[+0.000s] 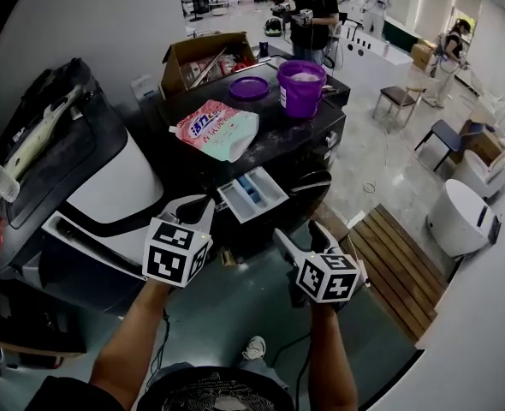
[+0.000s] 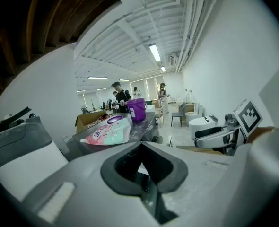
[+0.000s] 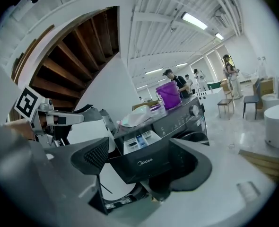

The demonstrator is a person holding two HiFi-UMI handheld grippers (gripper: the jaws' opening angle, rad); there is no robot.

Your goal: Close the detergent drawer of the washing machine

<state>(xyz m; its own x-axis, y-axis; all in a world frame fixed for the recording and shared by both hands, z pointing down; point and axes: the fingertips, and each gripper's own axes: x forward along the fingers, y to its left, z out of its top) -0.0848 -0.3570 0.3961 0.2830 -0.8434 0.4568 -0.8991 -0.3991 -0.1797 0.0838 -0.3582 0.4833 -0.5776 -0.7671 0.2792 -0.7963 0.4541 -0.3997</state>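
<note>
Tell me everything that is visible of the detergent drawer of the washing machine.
The detergent drawer stands pulled out of the dark washing machine, level. Its tray looks like white plastic, split into compartments, one with a blue insert. The front panel is dark and glossy, with a pale brand mark. The right gripper, jaws open, is near that panel; whether it touches I cannot tell.

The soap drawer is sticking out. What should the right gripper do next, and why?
Probably ease the right gripper forward until it meets the detergent drawer, then push. The drawer stands pulled out, its front panel just ahead of the open jaws, not yet touched.
</note>
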